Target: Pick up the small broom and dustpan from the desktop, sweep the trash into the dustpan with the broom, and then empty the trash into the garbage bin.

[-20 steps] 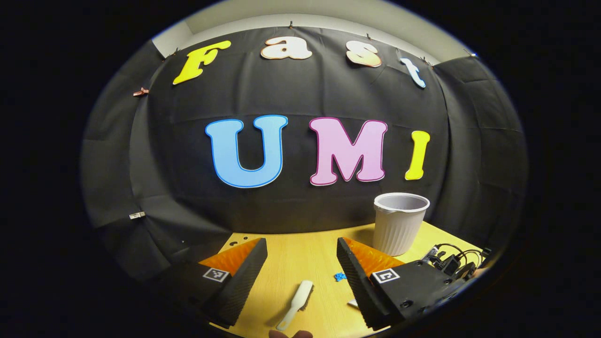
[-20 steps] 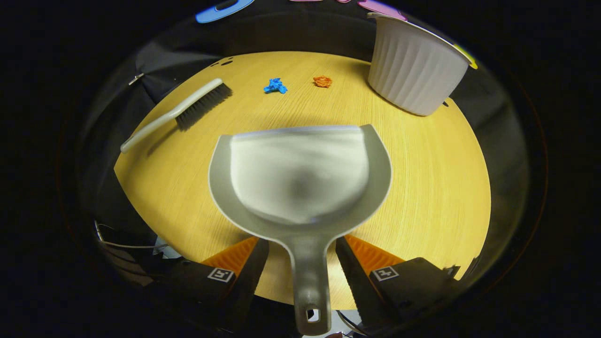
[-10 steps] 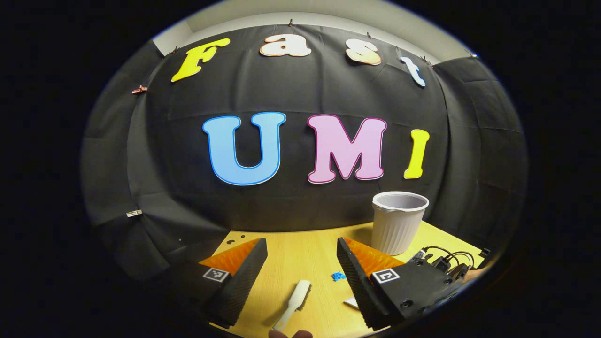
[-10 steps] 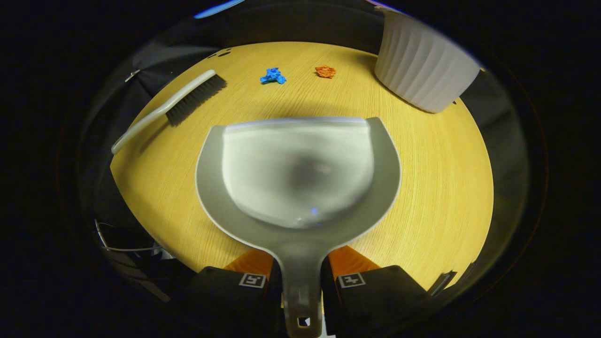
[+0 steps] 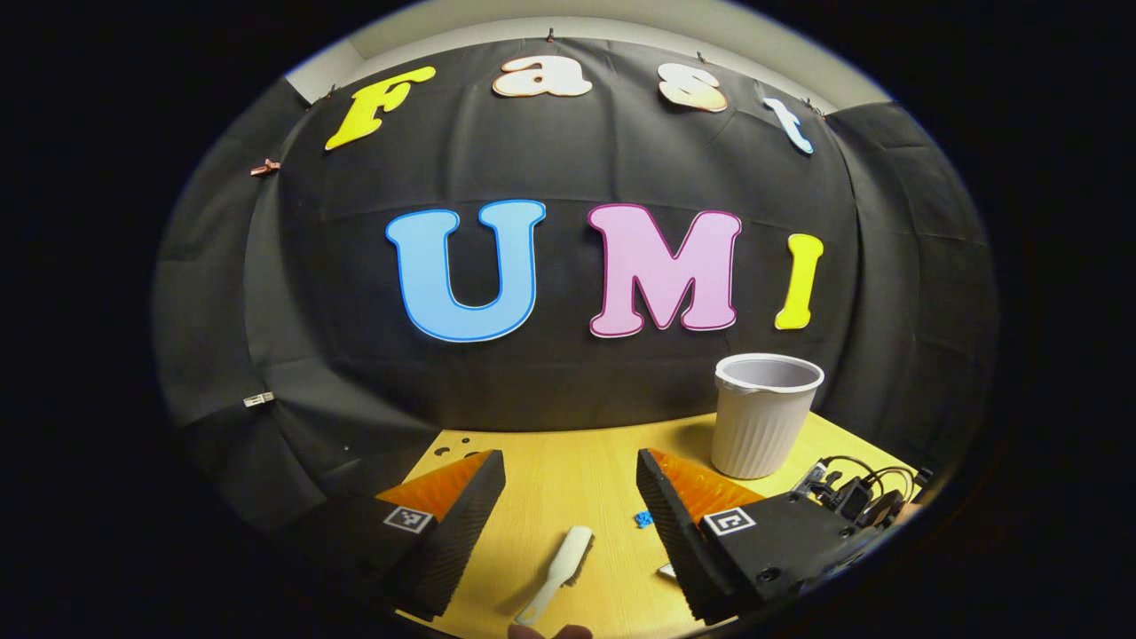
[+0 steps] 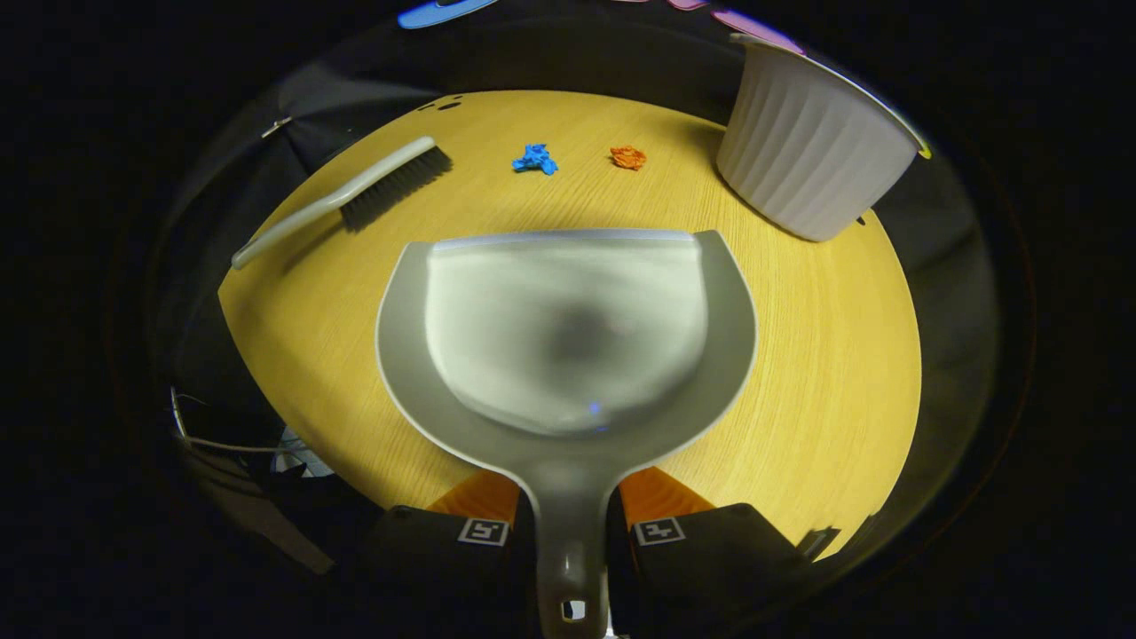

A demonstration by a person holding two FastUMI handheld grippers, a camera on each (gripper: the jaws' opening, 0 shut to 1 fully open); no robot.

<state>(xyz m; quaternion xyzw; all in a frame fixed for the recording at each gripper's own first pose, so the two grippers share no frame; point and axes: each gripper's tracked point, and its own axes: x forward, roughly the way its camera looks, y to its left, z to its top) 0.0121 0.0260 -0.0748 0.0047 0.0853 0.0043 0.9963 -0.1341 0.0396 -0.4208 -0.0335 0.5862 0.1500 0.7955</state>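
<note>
The right gripper [image 6: 568, 532] clamps the dustpan [image 6: 568, 328] handle at bottom centre, while the left gripper [image 5: 568, 497] gapes wide, empty, above the broom [image 5: 555, 572].

in the left gripper view, the broom [image 5: 557, 572] is partly hidden: its bristles barely show behind the handle. the blue scrap [image 5: 641, 518] is half covered by one finger of the left gripper [image 5: 568, 532], as is a pale corner of the dustpan [image 5: 667, 571]. in the right gripper view, the dustpan's [image 6: 568, 337] handle end runs off the bottom edge, and the bin's [image 6: 812, 146] rim is cut off above.
</note>
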